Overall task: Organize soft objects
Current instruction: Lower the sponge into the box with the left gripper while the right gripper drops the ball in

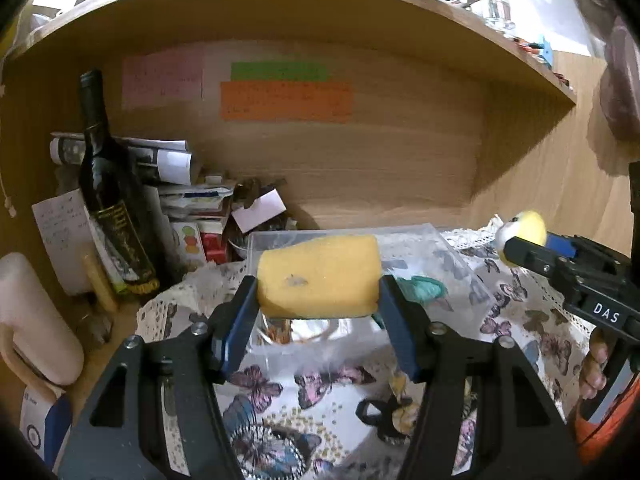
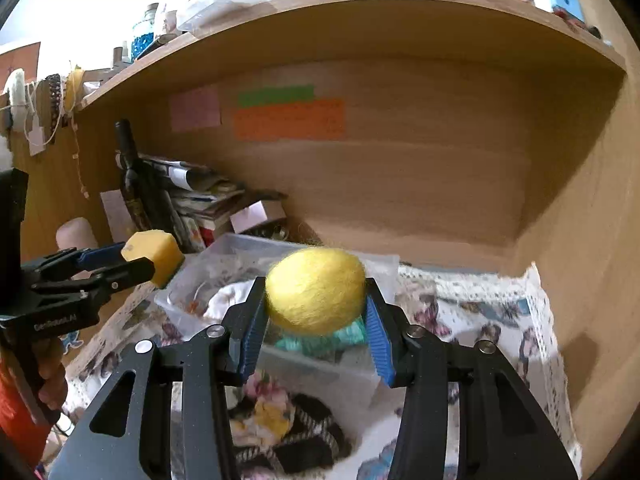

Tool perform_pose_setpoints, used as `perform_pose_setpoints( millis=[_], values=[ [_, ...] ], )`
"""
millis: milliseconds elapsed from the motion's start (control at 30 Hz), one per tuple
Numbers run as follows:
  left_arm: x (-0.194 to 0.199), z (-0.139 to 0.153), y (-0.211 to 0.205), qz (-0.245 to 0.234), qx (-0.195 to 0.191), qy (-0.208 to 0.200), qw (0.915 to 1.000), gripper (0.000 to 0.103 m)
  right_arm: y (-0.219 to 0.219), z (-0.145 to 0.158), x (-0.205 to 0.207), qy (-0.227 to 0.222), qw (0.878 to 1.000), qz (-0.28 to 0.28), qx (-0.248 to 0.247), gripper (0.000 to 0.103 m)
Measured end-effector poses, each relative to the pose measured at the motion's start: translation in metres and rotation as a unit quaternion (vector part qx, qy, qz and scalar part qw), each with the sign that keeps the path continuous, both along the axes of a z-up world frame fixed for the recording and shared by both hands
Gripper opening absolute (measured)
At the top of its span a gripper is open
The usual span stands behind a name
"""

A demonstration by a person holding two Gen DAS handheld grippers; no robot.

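Observation:
My left gripper [image 1: 318, 298] is shut on a yellow sponge block [image 1: 318, 276] and holds it above the near edge of a clear plastic box [image 1: 452, 256]. My right gripper [image 2: 316, 318] is shut on a fuzzy yellow felt ball [image 2: 316, 290] over the same box [image 2: 224, 252]. The box holds a teal knitted piece [image 2: 324, 340] and a white cloth [image 2: 228, 300]. Each gripper shows in the other's view: the right one [image 1: 520, 246] with the ball, the left one [image 2: 154, 258] with the sponge.
The box stands on a butterfly-print cloth [image 1: 256, 388] under a wooden shelf [image 1: 360, 12]. A dark wine bottle [image 1: 108, 184], stacked papers [image 1: 160, 160] and a white roll [image 1: 36, 316] crowd the left. A dark striped fabric item [image 2: 296, 440] lies before the box.

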State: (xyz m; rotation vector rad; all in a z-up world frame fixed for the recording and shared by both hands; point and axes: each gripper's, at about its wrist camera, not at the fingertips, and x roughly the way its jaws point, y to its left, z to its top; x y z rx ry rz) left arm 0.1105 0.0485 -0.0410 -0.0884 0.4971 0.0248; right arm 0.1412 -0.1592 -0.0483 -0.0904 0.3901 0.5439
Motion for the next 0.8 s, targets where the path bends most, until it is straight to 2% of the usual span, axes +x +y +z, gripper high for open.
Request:
perform_pose_setpoints(
  millis=[133, 300, 667, 800],
  values=[
    [0.021, -0.005, 0.001, 0.003, 0.005, 0.016, 0.9999, 0.059, 0.013, 0.003, 0.013, 0.004, 1.000, 0.007, -0.006, 0.042],
    [0.048, -0.021, 0.002, 0.008, -0.010, 0.054, 0.9985, 0.059, 0.028, -0.004, 0.038, 0.037, 0.999, 0.012, -0.012, 0.042],
    [0.089, -0.058, -0.011, -0.025, -0.018, 0.132, 0.9907, 0.059, 0.059, -0.051, 0.083, 0.114, 0.990, 0.004, -0.078, 0.042],
    [0.093, -0.063, -0.012, -0.028, -0.015, 0.143, 0.9893, 0.060, 0.064, -0.062, 0.088, 0.128, 0.987, 0.002, -0.093, 0.043]
  ],
)
